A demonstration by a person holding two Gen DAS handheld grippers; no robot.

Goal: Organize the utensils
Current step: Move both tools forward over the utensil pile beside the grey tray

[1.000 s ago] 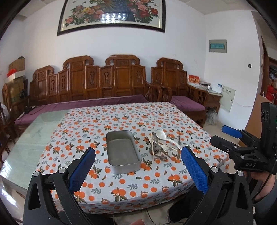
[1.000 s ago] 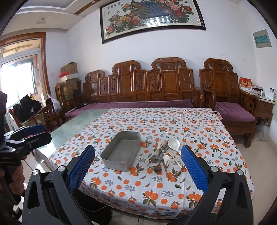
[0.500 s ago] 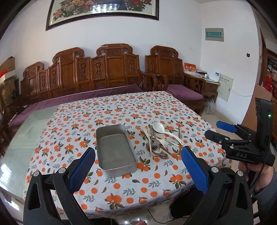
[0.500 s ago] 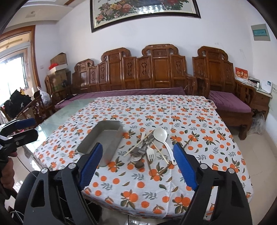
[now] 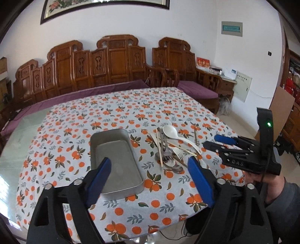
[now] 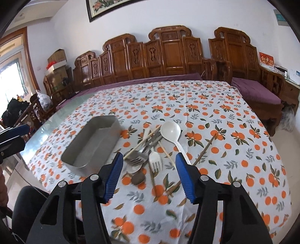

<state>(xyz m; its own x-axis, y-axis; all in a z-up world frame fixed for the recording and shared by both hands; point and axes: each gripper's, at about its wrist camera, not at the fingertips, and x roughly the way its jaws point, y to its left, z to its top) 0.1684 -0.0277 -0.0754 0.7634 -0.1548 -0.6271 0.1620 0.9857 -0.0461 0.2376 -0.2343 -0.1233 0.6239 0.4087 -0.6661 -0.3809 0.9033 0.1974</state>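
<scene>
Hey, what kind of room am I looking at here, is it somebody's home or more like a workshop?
Most likely a home's living or dining room: a carved wooden bench sofa with purple cushions lines the wall, a framed flower painting hangs above it, and the table wears an orange-print tablecloth.

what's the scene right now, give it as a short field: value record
surface: table with orange-print tablecloth
container: metal tray, nothing in it
utensils: heap right of the tray, none in it yet
on top of heap: white spoon
also in heap: white fork, metal fork, chopsticks
left gripper: jaws have just been closing, nothing between them
right gripper: jaws have just been closing, nothing gripped, aimed at the heap
</scene>
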